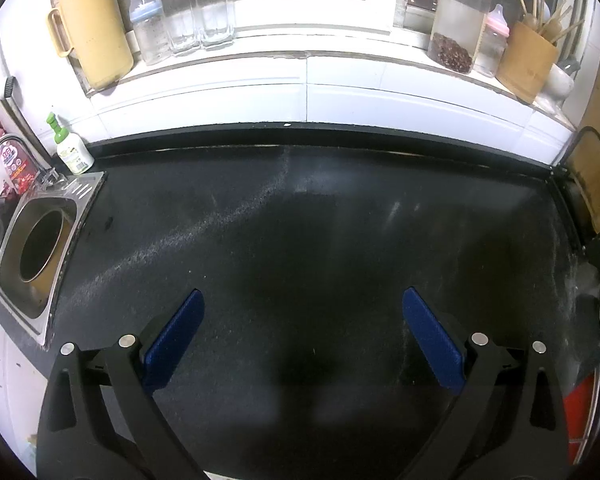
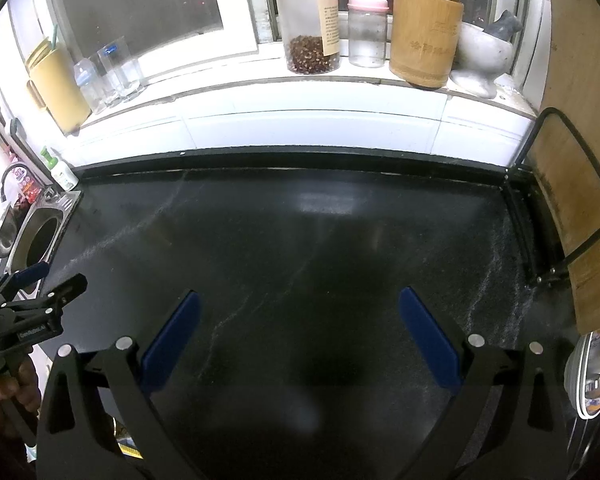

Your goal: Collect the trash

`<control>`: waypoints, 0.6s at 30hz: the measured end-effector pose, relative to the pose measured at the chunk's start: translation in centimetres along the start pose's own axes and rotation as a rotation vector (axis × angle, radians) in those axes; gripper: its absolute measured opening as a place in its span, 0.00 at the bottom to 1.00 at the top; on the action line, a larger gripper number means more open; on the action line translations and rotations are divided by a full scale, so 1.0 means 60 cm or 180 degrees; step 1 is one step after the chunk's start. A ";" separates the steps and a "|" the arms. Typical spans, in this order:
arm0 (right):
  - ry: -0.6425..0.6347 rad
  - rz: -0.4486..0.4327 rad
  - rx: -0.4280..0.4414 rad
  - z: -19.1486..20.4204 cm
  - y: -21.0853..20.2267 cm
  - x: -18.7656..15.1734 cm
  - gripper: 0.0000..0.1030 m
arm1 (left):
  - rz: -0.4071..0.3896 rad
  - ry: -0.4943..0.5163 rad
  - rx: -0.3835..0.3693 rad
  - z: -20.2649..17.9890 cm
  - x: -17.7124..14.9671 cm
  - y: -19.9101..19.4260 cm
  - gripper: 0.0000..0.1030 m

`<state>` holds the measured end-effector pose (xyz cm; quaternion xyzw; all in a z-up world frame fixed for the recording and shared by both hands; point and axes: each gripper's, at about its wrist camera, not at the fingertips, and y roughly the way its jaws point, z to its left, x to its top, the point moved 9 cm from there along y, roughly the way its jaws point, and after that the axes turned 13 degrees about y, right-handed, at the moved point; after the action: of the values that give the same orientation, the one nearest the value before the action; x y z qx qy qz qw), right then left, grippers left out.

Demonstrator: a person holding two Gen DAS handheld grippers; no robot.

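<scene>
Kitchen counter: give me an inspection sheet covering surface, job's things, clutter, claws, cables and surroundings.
Surface: black counter, bare, with pale streaks.
Job's things: no trash seen on the counter; a round chute is set in a steel plate at its left end.
Clutter: nothing seen on the counter itself.
Claws: left claw open and empty; right claw open and empty.
Cables: nothing seen.
Surroundings: window sill holds a yellow jug, clear glasses, spice jar, pink-capped baby bottle and bamboo utensil holder; a soap bottle stands by the faucet; a wooden board leans at the right.
</scene>
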<state>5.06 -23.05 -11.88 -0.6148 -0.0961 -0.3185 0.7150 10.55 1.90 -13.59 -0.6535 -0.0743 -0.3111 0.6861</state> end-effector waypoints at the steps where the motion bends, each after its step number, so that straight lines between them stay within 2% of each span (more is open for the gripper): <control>1: 0.0000 0.0005 0.0006 0.001 0.000 0.000 0.93 | 0.0002 -0.0001 -0.0003 0.000 -0.001 0.000 0.94; 18: -0.0006 -0.0014 0.0020 0.001 -0.008 -0.005 0.93 | 0.0005 -0.0003 -0.0010 -0.006 -0.005 -0.001 0.94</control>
<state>4.56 -22.92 -11.67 -0.6127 -0.0992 -0.3193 0.7161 10.16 1.69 -13.76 -0.6547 -0.0736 -0.3104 0.6853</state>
